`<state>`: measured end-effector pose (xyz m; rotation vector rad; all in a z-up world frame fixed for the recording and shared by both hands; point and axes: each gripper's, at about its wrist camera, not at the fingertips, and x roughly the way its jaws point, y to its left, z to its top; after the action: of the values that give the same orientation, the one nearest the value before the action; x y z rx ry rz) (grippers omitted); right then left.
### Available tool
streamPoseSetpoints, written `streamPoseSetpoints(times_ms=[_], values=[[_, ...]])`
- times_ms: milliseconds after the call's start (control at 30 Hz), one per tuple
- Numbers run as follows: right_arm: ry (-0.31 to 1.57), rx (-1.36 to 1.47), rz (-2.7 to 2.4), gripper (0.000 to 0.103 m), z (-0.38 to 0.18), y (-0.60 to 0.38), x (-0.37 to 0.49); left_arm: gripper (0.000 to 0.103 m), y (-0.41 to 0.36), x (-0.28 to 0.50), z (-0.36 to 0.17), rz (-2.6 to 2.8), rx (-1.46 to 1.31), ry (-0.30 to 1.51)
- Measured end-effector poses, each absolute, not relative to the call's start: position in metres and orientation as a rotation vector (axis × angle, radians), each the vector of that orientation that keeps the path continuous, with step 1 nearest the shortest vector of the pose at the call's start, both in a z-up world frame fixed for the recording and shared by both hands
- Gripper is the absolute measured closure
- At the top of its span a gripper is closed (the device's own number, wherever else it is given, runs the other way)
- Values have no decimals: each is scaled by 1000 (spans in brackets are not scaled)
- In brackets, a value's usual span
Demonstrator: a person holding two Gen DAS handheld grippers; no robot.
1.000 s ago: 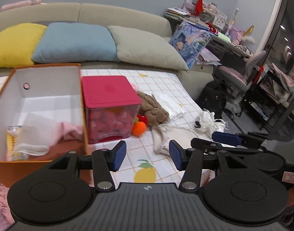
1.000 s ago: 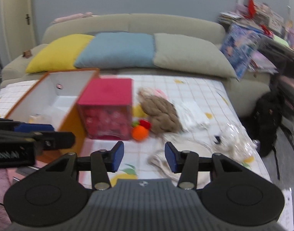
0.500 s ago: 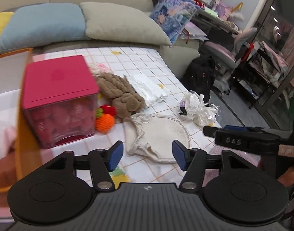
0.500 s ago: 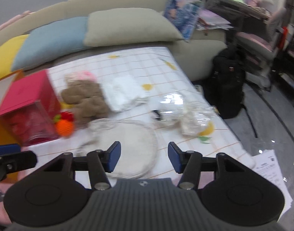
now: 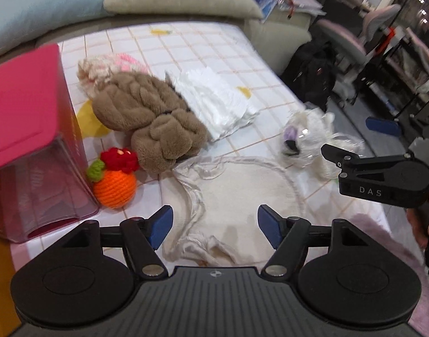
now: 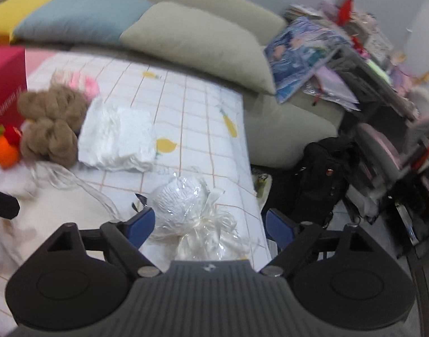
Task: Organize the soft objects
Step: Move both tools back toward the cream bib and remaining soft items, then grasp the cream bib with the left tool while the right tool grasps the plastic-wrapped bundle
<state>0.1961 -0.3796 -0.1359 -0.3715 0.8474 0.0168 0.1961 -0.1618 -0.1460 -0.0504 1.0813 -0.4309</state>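
Cloth is filling the gap ahead of my left claw (image 5: 215,226) now — the cream bib (image 5: 242,188) is lying right between and just beyond its released, wide-apart fingers, where a second ago I was looking at the orange box and the pink-lidded bin (image 5: 26,140). That bin is sliding off to the claw's left, with the crocheted orange (image 5: 114,186) just beside it and the brown plush (image 5: 152,123) further ahead, touching the folded white cloth (image 5: 217,104). Further right, my right claw (image 6: 210,224) is swinging away from the middle of the checked cover (image 6: 186,106) toward its near corner — its fingers, also spread and holding nothing, are now straddling the plastic-wrapped white toy (image 6: 183,199) at the edge. I am judging that both claws are lining up their first picks: bib for the left, wrapped toy for the right, neither yet gripped.
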Motion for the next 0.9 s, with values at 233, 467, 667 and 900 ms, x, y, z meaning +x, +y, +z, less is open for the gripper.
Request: streamPoseSetpoints(times_ms=[233,467,667,900], values=[[945,-318,83,30,-168,-383,215,22,-168,202,-168,-407,-46,1138],[970,-335,125,55,-166,-372,209,26,-180,195,-169,-428,42,1116],[1084,-206,144,60,-153,-360,196,39,-191,186,-168,-427,162,1081],[1096,-216,155,61,-154,-350,193,75,-201,181,-166,-463,164,1065]])
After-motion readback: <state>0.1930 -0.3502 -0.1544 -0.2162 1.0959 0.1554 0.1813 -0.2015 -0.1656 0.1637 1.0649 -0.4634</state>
